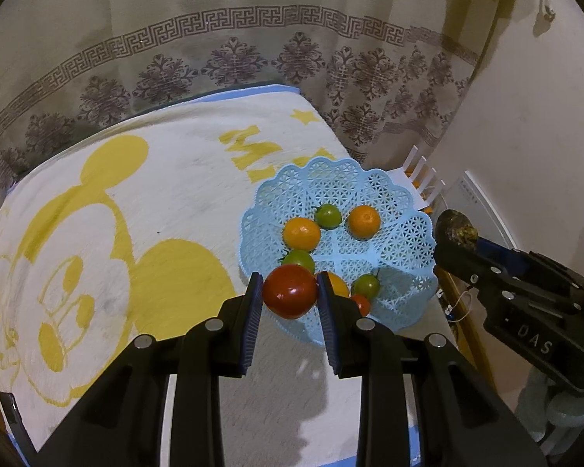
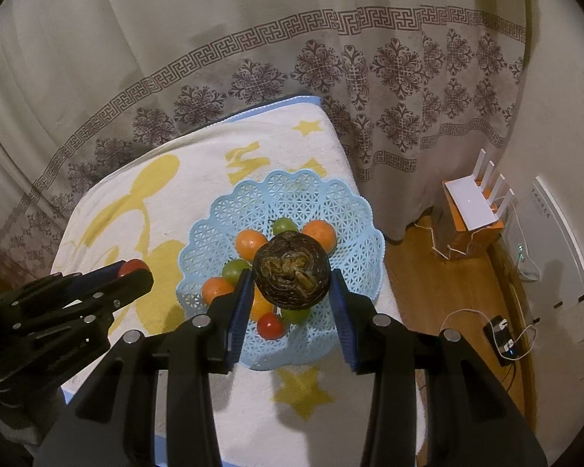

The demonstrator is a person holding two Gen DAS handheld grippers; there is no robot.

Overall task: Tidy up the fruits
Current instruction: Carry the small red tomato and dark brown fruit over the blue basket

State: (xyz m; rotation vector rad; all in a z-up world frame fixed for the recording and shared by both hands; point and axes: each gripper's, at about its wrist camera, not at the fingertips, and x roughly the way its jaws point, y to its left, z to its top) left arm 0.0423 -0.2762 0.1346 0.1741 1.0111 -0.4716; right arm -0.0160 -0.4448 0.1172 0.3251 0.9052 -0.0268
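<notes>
A light blue lattice basket [image 1: 393,202] [image 2: 354,233] sits on the towel-covered table and holds several oranges and green and red tomatoes. My left gripper [image 1: 290,292] is shut on a large red tomato [image 1: 291,291], held above the basket's near left rim; it also shows in the right wrist view [image 2: 134,267]. My right gripper [image 2: 291,278] is shut on a dark brown round fruit [image 2: 291,275] with a rough stem end, held above the basket's middle. In the left wrist view the right gripper [image 1: 453,239] with the brown fruit [image 1: 455,229] hangs beside the basket's right rim.
The table wears a white towel [image 1: 167,202] with a yellow mouse print. A patterned curtain [image 2: 331,78] hangs behind. A white router on an orange box [image 2: 475,210], a white appliance [image 2: 556,241] and cables lie on the wooden floor at the right.
</notes>
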